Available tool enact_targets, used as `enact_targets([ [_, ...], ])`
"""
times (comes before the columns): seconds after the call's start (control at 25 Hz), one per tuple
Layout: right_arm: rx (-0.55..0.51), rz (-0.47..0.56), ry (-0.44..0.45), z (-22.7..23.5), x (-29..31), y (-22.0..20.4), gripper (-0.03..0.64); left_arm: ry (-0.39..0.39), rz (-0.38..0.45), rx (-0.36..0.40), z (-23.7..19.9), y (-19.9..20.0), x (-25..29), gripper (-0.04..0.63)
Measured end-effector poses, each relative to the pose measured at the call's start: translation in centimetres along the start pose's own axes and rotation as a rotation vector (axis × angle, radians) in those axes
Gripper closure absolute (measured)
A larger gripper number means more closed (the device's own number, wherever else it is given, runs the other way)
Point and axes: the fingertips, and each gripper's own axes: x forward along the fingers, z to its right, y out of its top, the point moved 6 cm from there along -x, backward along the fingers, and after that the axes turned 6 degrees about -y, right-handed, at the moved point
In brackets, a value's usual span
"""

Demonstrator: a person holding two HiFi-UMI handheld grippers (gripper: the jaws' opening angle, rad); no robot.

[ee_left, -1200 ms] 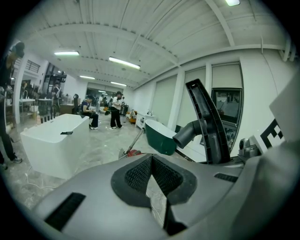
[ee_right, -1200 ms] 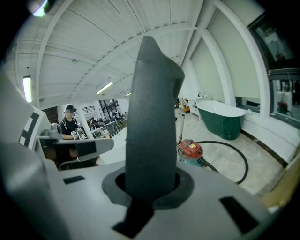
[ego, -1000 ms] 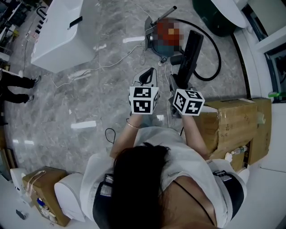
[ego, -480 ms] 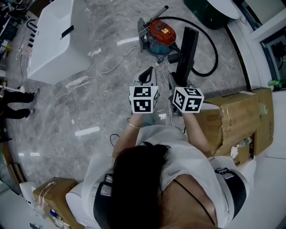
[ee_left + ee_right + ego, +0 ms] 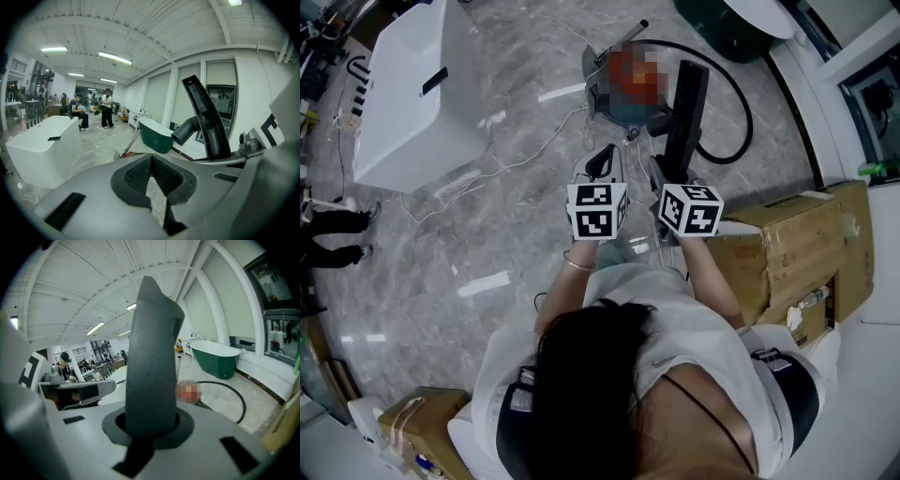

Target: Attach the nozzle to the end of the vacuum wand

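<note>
My right gripper is shut on a long black vacuum nozzle, which points away from me over the floor. In the right gripper view the nozzle rises from between the jaws and fills the middle. My left gripper is beside it on the left, shut with nothing in it; its pads meet in the left gripper view, where the nozzle shows at the right. The vacuum canister stands on the floor ahead, with a metal wand sticking up from it and a black hose looping right.
A white bathtub stands at the far left, with a white cord trailing across the marble floor. Cardboard boxes sit close on the right. A green bathtub is beyond the hose. People stand far off.
Both grippers and the nozzle have drifted slightly left in the head view, and the whole scene has shifted with the person. Neither grip has changed.
</note>
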Motion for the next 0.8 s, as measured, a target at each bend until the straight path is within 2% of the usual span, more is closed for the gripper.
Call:
enact_targets([
  [0.8, 0.061, 0.019, -0.057, -0.8, 6.6, 3.3, 0.563, -0.048, -0.025, 0.059, -6.0, 3.2, 4.6, 0.592],
])
